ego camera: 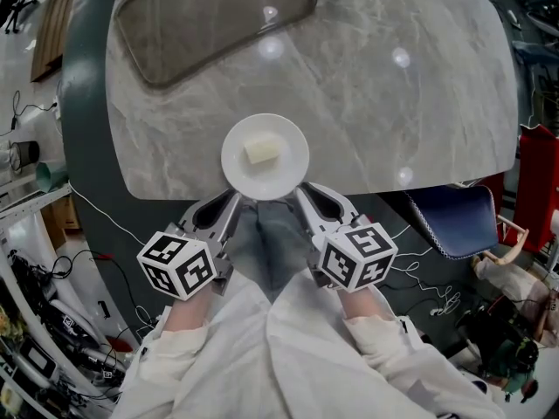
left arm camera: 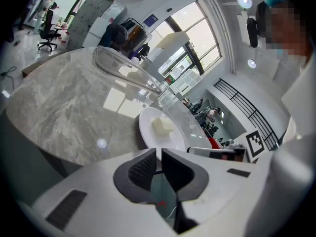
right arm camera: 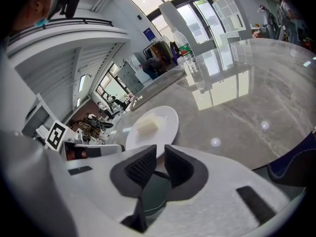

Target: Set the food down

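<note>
**Left hand-held gripper [ego camera: 236,199] and right hand-held gripper [ego camera: 303,195] clamped on the plate [ego camera: 288,171]**

Head view: both grip the white plate's near rim, one from the near left and one from the near right. A pale block of food [ego camera: 261,151] lies at the plate's middle. The plate sits at the near edge of the round marble surface [ego camera: 393,103], with its near rim just past that edge. Whether the plate rests on the marble cannot be told. Bare marble spreads far and right of the plate. A clear tray [ego camera: 210,16] lies far left, well apart. A blue chair [ego camera: 458,221] stands near right, beside the surface's edge.

Left gripper view: the jaws stand almost together, with the plate's rim [left arm camera: 148,127] pinched in the thin slit between them. The food [left arm camera: 162,126] lies just beyond. Open marble runs left towards the tray [left arm camera: 123,68].

Right gripper view: the jaws close on the plate's rim [right arm camera: 165,122], with the food [right arm camera: 148,124] behind them. Wide bare marble [right arm camera: 247,98] lies to the right.
</note>
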The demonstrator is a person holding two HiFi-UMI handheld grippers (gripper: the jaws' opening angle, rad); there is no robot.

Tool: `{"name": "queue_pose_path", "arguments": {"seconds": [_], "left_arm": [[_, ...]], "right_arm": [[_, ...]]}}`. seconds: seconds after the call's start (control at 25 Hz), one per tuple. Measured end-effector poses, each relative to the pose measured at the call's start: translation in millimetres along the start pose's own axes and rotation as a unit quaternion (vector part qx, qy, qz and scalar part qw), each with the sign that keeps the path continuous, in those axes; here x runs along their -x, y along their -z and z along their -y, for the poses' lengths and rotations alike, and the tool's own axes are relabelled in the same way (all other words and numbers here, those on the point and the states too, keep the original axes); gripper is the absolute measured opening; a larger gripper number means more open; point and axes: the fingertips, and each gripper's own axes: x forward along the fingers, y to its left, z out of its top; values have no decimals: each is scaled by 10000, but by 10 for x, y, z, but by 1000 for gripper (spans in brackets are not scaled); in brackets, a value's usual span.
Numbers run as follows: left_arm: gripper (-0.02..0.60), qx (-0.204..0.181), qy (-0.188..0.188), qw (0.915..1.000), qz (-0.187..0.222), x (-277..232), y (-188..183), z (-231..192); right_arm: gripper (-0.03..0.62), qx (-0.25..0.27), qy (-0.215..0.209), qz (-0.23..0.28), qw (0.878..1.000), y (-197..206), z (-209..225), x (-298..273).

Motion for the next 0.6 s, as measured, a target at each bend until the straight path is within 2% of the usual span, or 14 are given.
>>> {"name": "queue_pose_path", "arguments": {"seconds": [0.6], "left_arm": [[23, 139, -2, 9999, 17, -4, -54, -17]], "right_arm": [[8, -216, 77, -104, 9997, 21, 37, -43]]}}
